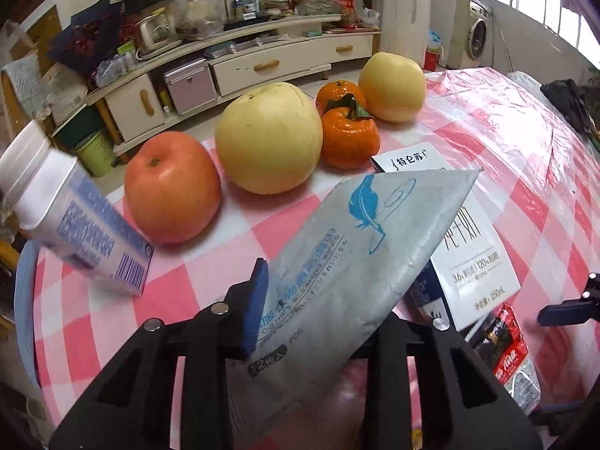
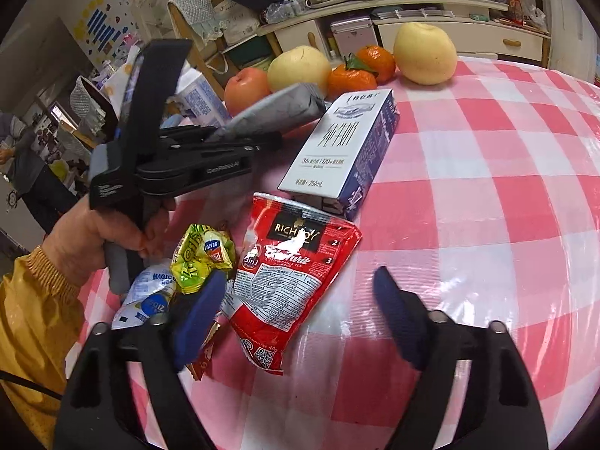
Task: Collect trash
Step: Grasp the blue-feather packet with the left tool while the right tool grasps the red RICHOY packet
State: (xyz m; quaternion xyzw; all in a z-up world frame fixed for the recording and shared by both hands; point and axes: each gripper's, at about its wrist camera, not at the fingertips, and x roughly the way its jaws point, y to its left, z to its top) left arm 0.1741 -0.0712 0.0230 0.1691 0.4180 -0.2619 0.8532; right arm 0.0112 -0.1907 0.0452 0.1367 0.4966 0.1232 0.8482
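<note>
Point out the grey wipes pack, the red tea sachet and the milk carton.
Grey wipes pack (image 1: 337,262): left wrist view, middle of its printed face.
Red tea sachet (image 2: 288,281): right wrist view, centre of its front.
Milk carton (image 2: 337,150): right wrist view, white top face.

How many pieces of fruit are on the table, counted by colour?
Yellow pears: 2
Orange tangerines: 2
Red apple: 1
Total: 5
</note>
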